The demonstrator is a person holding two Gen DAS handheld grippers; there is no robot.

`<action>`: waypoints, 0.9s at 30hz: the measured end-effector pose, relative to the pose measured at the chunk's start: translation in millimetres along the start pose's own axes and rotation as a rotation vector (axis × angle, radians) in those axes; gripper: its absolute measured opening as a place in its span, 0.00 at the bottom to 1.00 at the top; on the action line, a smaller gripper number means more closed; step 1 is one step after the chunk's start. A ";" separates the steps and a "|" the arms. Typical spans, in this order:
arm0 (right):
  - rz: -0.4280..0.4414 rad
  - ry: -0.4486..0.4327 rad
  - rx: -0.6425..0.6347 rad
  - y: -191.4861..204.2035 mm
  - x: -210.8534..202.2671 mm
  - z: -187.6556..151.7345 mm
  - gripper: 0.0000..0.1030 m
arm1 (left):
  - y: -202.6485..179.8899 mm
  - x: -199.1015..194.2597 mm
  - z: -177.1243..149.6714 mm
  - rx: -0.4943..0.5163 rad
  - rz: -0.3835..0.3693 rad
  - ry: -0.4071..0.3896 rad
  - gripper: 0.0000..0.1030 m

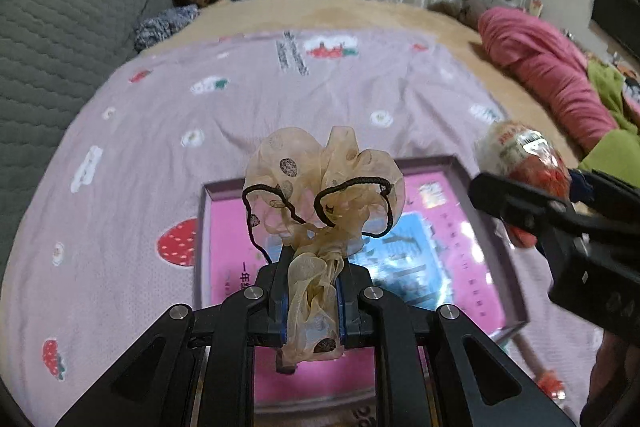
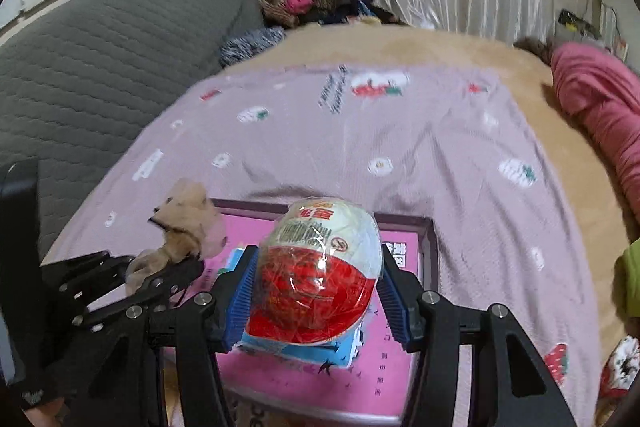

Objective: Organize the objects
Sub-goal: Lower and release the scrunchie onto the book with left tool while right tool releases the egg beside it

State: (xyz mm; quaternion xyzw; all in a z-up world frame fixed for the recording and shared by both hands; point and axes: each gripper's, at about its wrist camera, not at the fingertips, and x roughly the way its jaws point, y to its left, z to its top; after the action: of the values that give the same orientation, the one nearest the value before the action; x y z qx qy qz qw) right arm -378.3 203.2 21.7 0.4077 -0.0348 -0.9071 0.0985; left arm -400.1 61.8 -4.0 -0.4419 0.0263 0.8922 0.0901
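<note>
Ur left gripper (image 1: pixel 310 291) clenched tight on beige organza scrunchie (image 1: pixel 320 187), black elastic loops sticking out. Right gripper (image 2: pixel 316 291) grasping red/white plastic-wrapped egg toy (image 2: pixel 320 271) btwn blue pads. Both hang over pink-lined box tray (image 1: pixel 492 211) on strawberry-print blanket (image 1: pixel 160 131).

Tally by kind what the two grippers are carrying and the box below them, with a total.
Hair scrunchie, beige, clamped in the left gripper: 1
Red-and-white wrapped egg, held by the right gripper: 1
Shallow box with pink lining, on the bedspread: 1
Total: 3
</note>
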 end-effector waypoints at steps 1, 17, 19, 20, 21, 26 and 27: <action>0.003 0.024 0.006 -4.5 13.0 0.9 0.55 | 1.2 10.5 0.3 -0.005 -0.004 0.026 0.16; -0.119 0.201 0.008 -37.8 109.3 -15.1 0.55 | 7.4 94.3 -2.2 -0.016 0.010 0.139 0.19; -0.111 0.208 0.016 -40.6 115.9 -17.1 0.55 | 7.6 99.3 -3.4 -0.015 0.011 0.147 0.21; -0.112 0.212 0.015 -41.7 119.3 -17.0 0.55 | 8.0 101.2 -4.0 -0.011 0.016 0.151 0.24; -0.115 0.218 0.011 -43.0 122.1 -17.9 0.55 | 8.3 103.2 -4.9 -0.005 0.020 0.154 0.26; -0.130 0.229 0.010 -45.6 128.1 -18.2 0.56 | 9.7 107.5 -7.0 -0.011 0.032 0.147 0.38; -0.125 0.231 0.012 -45.9 128.8 -17.9 0.60 | 9.6 107.2 -7.6 -0.013 0.036 0.148 0.41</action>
State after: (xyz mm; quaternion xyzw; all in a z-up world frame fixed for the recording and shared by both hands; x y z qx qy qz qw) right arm -455.3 221.7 -91.2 0.5116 -0.0031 -0.8582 0.0426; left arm -459.4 66.2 -93.9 -0.5065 0.0349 0.8588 0.0689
